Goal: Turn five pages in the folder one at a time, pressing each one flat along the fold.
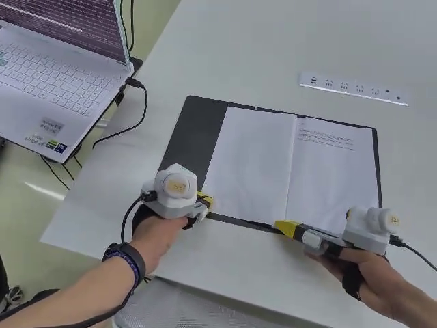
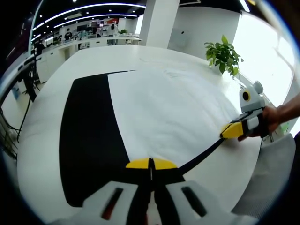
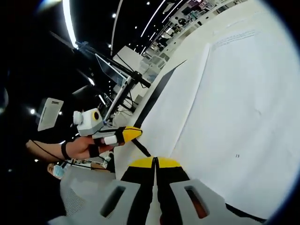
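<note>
In the head view the folder [image 1: 198,130] lies open on the surface [image 1: 225,41]. My left gripper [image 1: 203,200] sits at its near edge, I judge to steady the cover. My right gripper [image 1: 285,226] points at the near end of the fold [image 1: 292,171], placed to press along it.

In the left gripper view the fingers [image 2: 140,163] are clenched on nothing. The black cover [image 2: 89,140] spreads ahead and left of them.

In the right gripper view the fingers [image 3: 168,162] are clenched and empty. The printed page [image 3: 234,93] stretches ahead and right of them, leaving clear room to sweep forward.
</note>
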